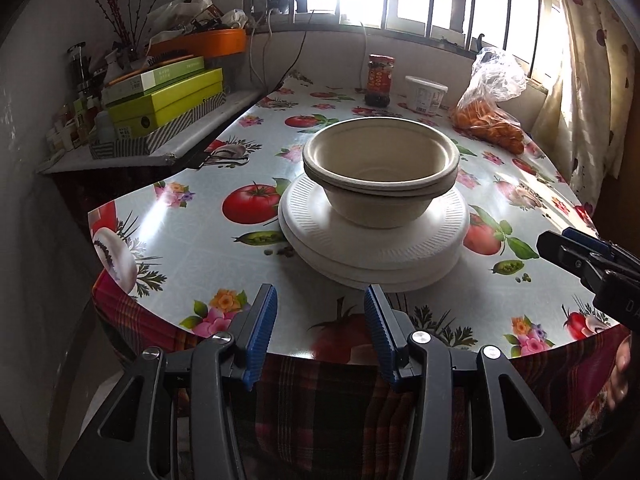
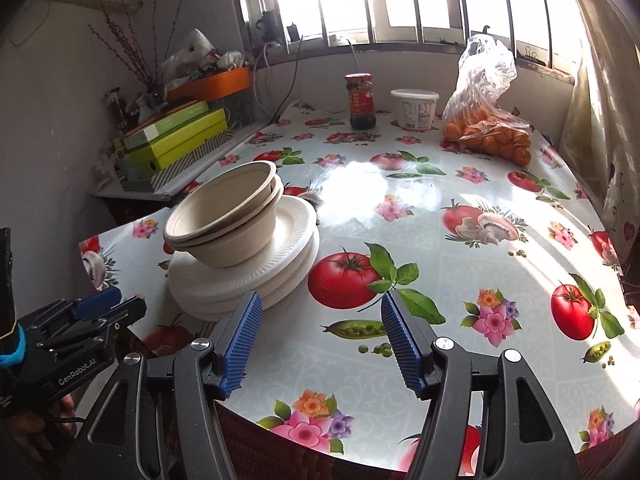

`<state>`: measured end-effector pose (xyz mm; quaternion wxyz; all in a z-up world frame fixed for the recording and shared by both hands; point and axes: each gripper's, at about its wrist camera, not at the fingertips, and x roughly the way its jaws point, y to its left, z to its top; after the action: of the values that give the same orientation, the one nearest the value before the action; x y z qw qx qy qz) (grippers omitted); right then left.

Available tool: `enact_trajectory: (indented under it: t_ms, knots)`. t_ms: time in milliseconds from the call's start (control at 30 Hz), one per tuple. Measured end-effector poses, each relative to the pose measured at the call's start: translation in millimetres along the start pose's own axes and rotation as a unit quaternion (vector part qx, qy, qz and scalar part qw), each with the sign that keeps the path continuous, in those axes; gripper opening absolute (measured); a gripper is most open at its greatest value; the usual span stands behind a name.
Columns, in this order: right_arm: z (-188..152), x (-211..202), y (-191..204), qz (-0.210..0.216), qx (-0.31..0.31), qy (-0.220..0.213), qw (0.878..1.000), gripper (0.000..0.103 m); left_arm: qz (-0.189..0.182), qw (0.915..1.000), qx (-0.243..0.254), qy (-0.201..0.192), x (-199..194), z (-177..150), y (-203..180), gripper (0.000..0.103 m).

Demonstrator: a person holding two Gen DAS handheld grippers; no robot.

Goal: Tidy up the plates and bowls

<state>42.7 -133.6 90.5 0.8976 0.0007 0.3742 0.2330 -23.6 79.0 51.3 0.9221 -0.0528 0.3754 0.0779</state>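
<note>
Left wrist view: nested empty bowls [image 1: 380, 168] sit on stacked plates [image 1: 374, 240]; both tools gape, holding nothing.

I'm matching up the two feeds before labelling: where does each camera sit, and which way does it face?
Left wrist: on the left tongs, facing the nested bowls on the stacked plates straight ahead; its open jaws show, the right tongs at the right edge.
Right wrist: on the right tongs, facing the tablecloth, the stack to the left; its open jaws show, the left tongs at the lower left.
Shared: bowls, plates, sauce jar, bag of oranges.
</note>
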Motion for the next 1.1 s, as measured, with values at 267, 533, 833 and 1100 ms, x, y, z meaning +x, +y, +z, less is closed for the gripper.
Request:
enact_trajectory:
  t_ms: [267,533,833,1100]
  knots:
    - [-24.8,7.5,-1.8,-0.03,-0.006,0.019,0.999,0.071,0.024,0.9996,0.012,0.005,6.2,-20.3,-10.9,0.047]
    - [-42.2,20.1,-4.7,-0.051,-0.017,0.047,0.997,0.072,0.012,0.9995,0.023,0.018,18.5,-32.8,-25.2,0.047]
    - [-48.7,29.1,-6.5,-0.074,-0.022,0.057,0.995,0.074,0.013,0.9994,0.029,0.012,21.2,-34.9,-33.5,0.047]
    - [-49.8,31.6,-9.4,-0.079,-0.017,0.054,0.995,0.086,0.012,0.9997,0.018,0.006,23.4,-34.6,-32.0,0.05]
